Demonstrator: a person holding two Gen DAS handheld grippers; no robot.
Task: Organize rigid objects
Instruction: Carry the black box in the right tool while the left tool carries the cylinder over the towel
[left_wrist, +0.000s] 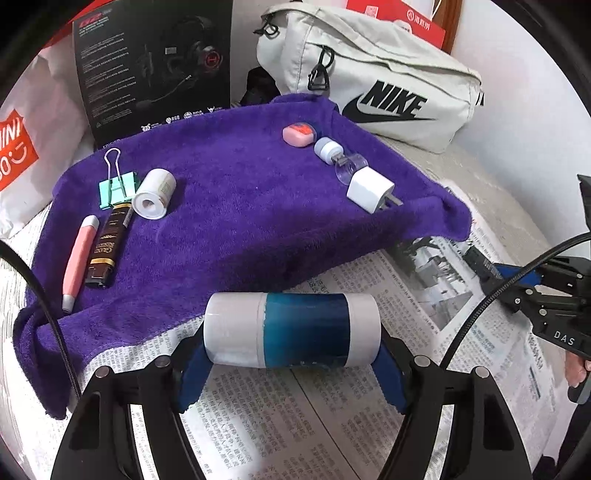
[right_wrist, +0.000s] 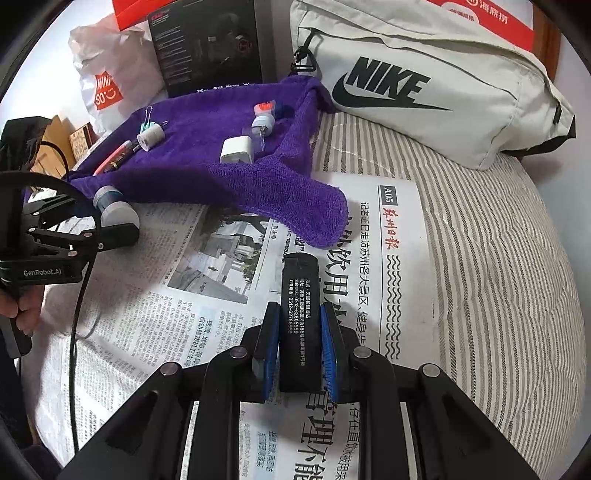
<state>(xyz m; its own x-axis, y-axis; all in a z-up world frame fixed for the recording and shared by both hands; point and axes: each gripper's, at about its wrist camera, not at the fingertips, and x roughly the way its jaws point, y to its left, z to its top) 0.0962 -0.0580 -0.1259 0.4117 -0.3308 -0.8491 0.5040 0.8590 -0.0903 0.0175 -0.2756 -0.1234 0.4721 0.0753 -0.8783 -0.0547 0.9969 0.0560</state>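
While the left hand-held gripper is clamped across the ends of a blue-and-white bottle and the right hand-held gripper is clamped on a black lighter, both items hang over the newspaper, just short of the purple towel. On that towel already lie a binder clip, tape roll, pink pen, second lighter, eraser, small vial and charger plug. These two look like the last pieces to place.

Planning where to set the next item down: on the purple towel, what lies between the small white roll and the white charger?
Nothing. Between the small white roll and the white charger the purple towel is bare, as the left wrist view shows.
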